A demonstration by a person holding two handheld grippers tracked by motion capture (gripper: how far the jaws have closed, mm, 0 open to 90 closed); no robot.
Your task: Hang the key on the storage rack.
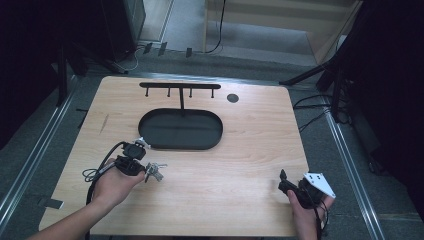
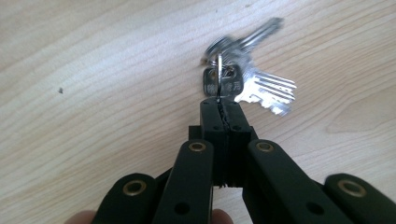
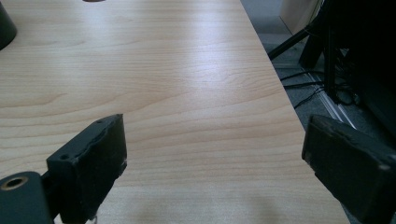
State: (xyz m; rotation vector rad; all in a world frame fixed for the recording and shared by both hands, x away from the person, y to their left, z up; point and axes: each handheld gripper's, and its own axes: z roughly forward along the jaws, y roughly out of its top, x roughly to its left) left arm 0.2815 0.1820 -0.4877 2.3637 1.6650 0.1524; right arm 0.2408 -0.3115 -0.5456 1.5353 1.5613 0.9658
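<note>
The left gripper [image 2: 219,105] has its jaws closed on the ring of a bunch of keys [image 2: 243,79], which hangs just past the jaw tips, over the tabletop [image 2: 93,93]. The right gripper [image 3: 215,163] rests with jaws wide open, holding nothing. The pick-up looks done; next likely comes carrying the keys to the hook rack [image 1: 180,86] beyond the black tray [image 1: 180,129], which calls for aiming the ring onto a hook.

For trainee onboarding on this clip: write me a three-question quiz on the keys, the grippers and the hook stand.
1. True or false: the left gripper is shut on the key ring.
2. How do the right gripper jaws stand: A) wide apart, B) pressed together?
3. What hangs on the hook stand behind the black tray?

Key:
1. True.
2. A.
3. Nothing; its hooks are bare, and the keys are near the wooden table.
</note>
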